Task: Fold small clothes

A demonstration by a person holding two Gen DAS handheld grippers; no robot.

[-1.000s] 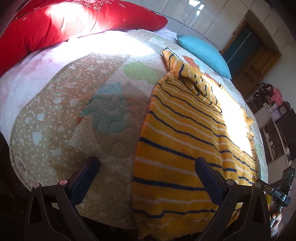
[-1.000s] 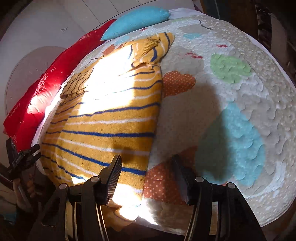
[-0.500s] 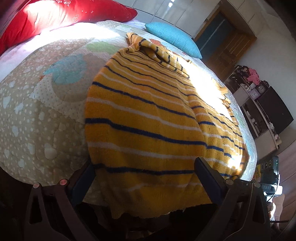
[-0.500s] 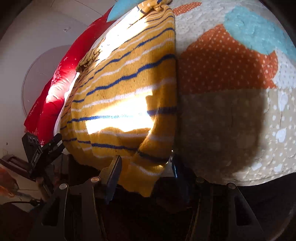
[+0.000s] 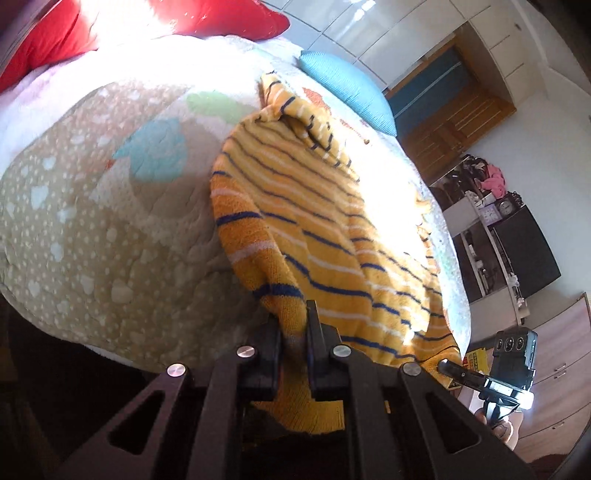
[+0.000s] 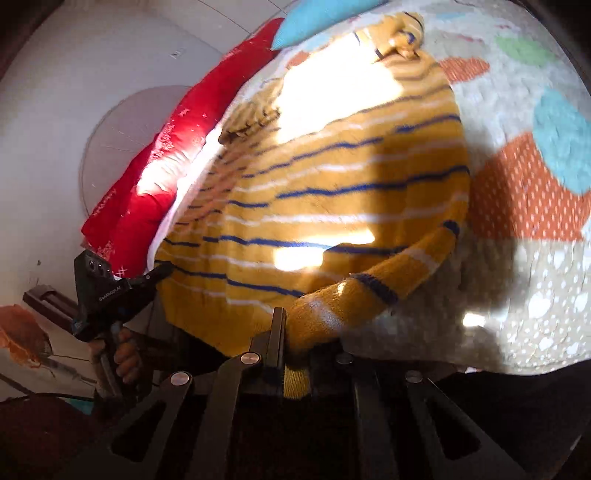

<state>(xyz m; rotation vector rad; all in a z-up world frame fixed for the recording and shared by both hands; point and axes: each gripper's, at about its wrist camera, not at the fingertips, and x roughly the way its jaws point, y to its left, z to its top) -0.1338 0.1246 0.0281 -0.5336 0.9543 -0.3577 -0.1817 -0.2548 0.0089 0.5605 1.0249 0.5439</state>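
A yellow knit sweater (image 5: 325, 221) with blue and white stripes lies spread on the quilted bed (image 5: 92, 221), its hem hanging over the near edge. My left gripper (image 5: 293, 332) is shut on the left corner of the hem, which bunches between its fingers. In the right wrist view the sweater (image 6: 332, 192) fills the middle, and my right gripper (image 6: 295, 343) is shut on the right corner of the hem. The left gripper (image 6: 110, 291) also shows at the left of that view, held by a hand.
A red pillow (image 5: 110, 22) and a blue pillow (image 5: 347, 88) lie at the head of the bed. A wooden door (image 5: 450, 122) and dark shelves (image 5: 517, 236) stand to the right. The red pillow (image 6: 159, 173) shows in the right wrist view against a white wall.
Both grippers have gone from open to shut on the sweater's hem corners. The hem is now pinched and lifted slightly at both corners.
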